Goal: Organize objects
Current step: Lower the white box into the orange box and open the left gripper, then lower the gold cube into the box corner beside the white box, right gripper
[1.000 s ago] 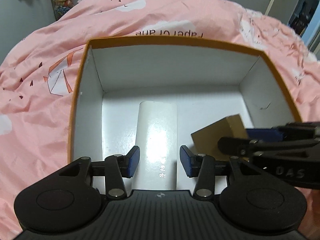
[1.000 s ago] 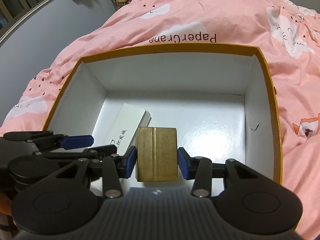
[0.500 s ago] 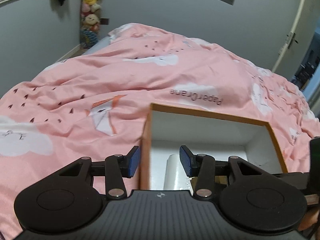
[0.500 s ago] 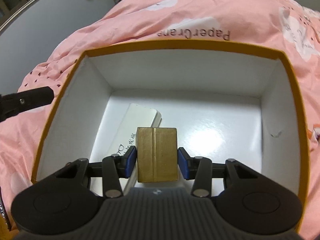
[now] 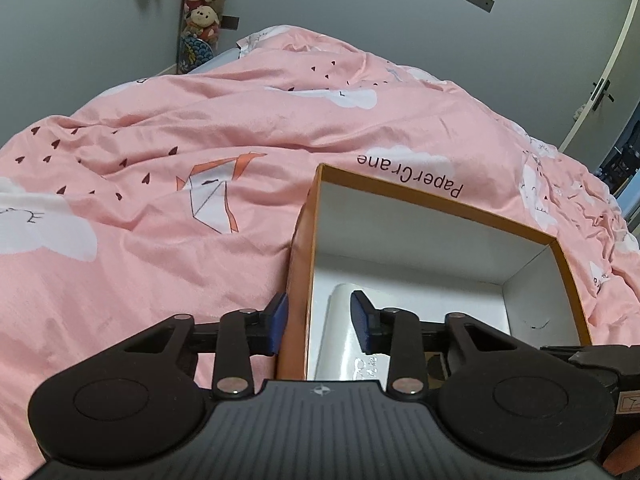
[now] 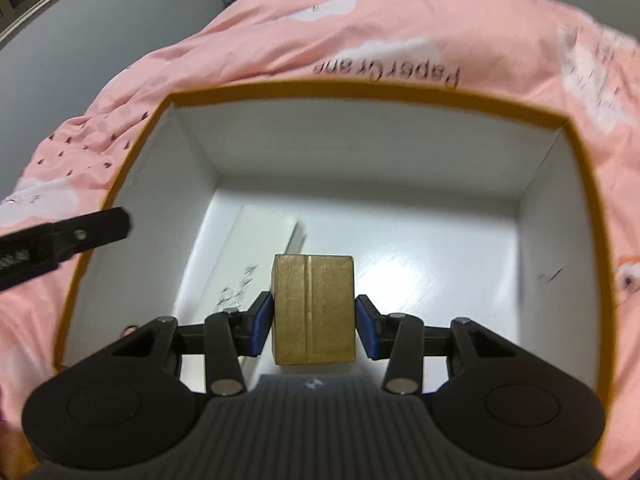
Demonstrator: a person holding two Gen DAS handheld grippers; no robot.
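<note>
Bed: pink quilt [image 5: 168, 264] carries everything.
Box [image 6: 372, 88]: orange-rimmed, white inside; white carton [image 6: 256, 256] lies flat at its left, long axis near-to-far.
Gold block [image 6: 314, 308]: above the box floor, centre-near, upright.
Right gripper [image 6: 314, 320]: fingers clamp the block's sides.
Left gripper [image 5: 318, 322]: fingers parted, empty, straddling the box's left wall.

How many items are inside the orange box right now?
2. A white packet lies flat on the left of the orange box floor; a gold box sits between the right claw pads. Near corners are hidden.
</note>
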